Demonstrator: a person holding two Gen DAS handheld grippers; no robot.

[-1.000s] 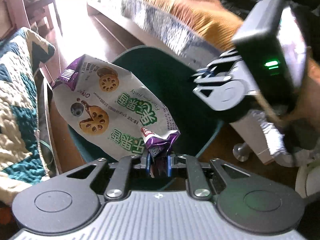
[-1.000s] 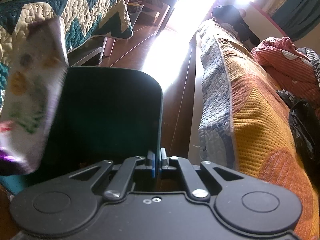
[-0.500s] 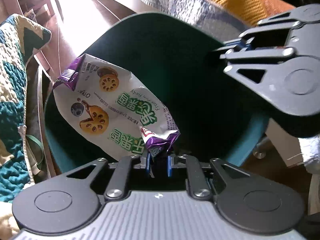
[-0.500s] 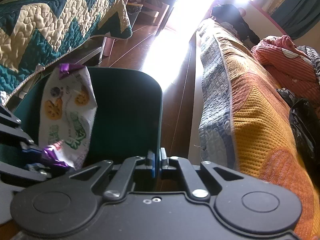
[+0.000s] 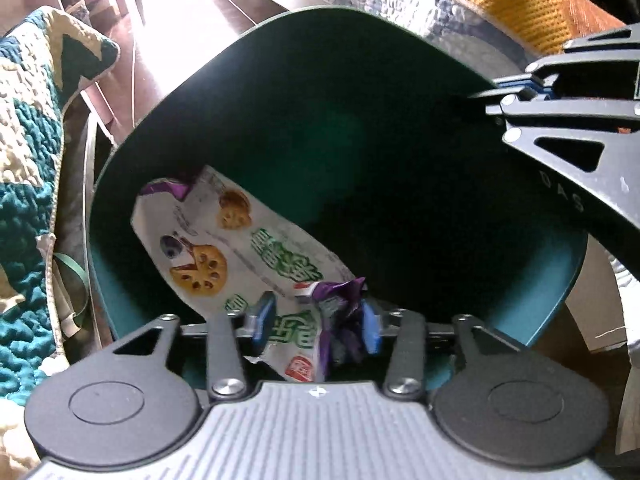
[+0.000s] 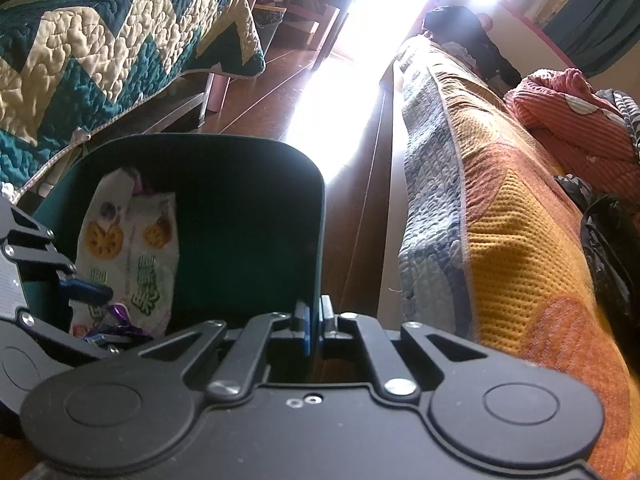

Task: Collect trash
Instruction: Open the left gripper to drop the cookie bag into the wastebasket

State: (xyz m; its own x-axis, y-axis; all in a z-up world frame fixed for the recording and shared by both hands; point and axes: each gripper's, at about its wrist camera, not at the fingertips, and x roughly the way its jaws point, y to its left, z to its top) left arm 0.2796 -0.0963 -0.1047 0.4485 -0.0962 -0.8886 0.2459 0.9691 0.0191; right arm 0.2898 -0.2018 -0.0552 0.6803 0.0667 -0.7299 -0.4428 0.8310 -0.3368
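The snack wrapper [image 5: 236, 256] lies inside the mouth of the green bin [image 5: 360, 60], leaning on the bin's left inner wall with its crumpled purple end between the fingers of the left tongs [image 5: 316, 322]. The left tongs stand apart, no longer pinching the wrapper. The right tongs [image 6: 314, 328] are clamped on the bin's near rim, holding the bin tilted. Risk: the light foil may cling to a blue pad [image 5: 262, 320] and lift out of the bin when the left tongs withdraw. Risk: if the rim slips from the right tongs, the bin tips and sheds the wrapper onto the floor [image 6: 256, 108].
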